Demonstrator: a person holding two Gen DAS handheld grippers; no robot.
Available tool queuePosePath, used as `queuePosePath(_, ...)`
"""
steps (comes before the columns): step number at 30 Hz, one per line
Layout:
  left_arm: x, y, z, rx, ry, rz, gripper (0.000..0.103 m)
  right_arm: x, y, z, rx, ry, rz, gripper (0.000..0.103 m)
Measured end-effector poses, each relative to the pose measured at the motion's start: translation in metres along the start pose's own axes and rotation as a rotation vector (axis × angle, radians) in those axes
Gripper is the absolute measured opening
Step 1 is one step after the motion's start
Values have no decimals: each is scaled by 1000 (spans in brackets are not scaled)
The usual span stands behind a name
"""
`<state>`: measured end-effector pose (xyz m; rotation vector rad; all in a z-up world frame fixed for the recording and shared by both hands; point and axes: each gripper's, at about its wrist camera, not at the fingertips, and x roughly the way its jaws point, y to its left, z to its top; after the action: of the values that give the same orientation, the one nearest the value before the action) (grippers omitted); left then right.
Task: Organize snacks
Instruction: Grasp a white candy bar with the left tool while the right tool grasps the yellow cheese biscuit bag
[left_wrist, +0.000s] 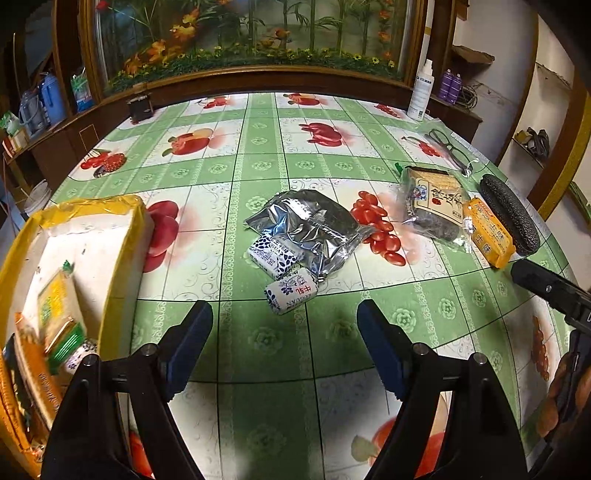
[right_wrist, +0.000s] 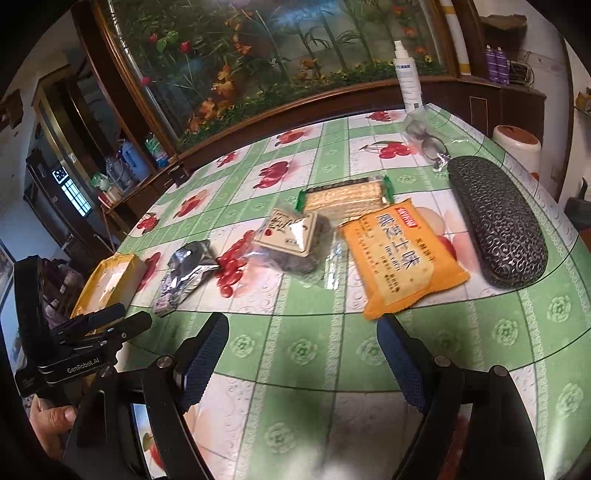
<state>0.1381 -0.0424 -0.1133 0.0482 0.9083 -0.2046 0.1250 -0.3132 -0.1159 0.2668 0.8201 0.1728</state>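
My left gripper (left_wrist: 286, 321) hangs open over the green fruit-print tablecloth, just short of a white-and-blue milk candy pack (left_wrist: 291, 291). A second such pack (left_wrist: 271, 256) and a silver foil bag (left_wrist: 306, 221) lie behind it. The yellow-rimmed box (left_wrist: 122, 236) at the left holds several snack packs. My right gripper (right_wrist: 303, 325) is open and holds nothing. Its right fingertip is close to the near corner of the orange cracker pack (right_wrist: 402, 258). Further back lie a clear bag of dark snacks with a beige label (right_wrist: 291, 236) and a pack of pale crackers (right_wrist: 347, 199).
A dark patterned glasses case (right_wrist: 495, 221) lies right of the orange pack, with glasses (right_wrist: 424, 140) and a white spray bottle (right_wrist: 406, 77) beyond. The table (right_wrist: 295, 354) backs onto a wooden-framed plant display. A hand (right_wrist: 51, 417) holds the left gripper (right_wrist: 125, 319) at the left.
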Motion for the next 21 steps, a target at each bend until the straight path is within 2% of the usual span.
queuePosePath(7, 16, 5, 3, -23, 23, -50, 80, 17, -18, 25, -58, 10, -96, 85)
queuePosePath(15, 27, 9, 7, -24, 37, -70, 80, 43, -18, 40, -155, 45, -180, 85)
queuePosePath(21, 33, 2, 8, 16, 37, -78, 80, 48, -22, 48, -172, 42, -203, 85)
